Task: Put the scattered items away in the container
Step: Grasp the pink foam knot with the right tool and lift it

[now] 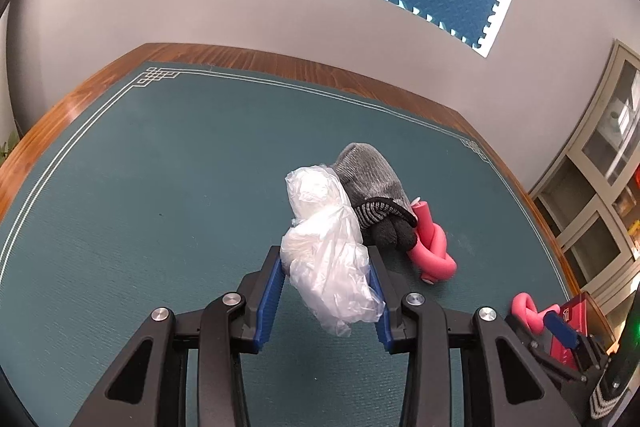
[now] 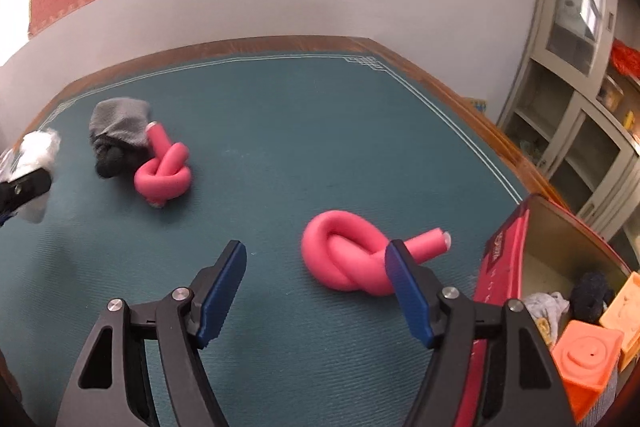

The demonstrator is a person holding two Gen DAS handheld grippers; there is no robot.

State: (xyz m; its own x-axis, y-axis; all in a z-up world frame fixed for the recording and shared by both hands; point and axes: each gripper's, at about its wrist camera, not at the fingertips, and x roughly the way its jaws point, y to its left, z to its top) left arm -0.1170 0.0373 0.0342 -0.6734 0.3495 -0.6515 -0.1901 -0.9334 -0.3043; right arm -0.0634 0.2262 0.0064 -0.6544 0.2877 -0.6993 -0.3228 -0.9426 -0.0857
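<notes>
Closest in, the left hand-held gripper (image 1: 328,273) has its blue pads against a crumpled clear plastic bag (image 1: 328,247). The right hand-held gripper (image 2: 316,267) stands wide and holds nothing; a knotted pink foam tube (image 2: 348,253) lies just ahead and to its right, free end pointing toward the red container (image 2: 500,267). Farther off, another pink knot (image 2: 162,173) touches a grey sock bundle (image 2: 118,131).

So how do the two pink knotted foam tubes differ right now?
The far pink foam knot lies against the grey sock bundle, near the left gripper, which holds the clear plastic bag. The near pink foam knot lies alone beside the red box, by the open right gripper. Both are pink, knotted and on the green mat.
</notes>
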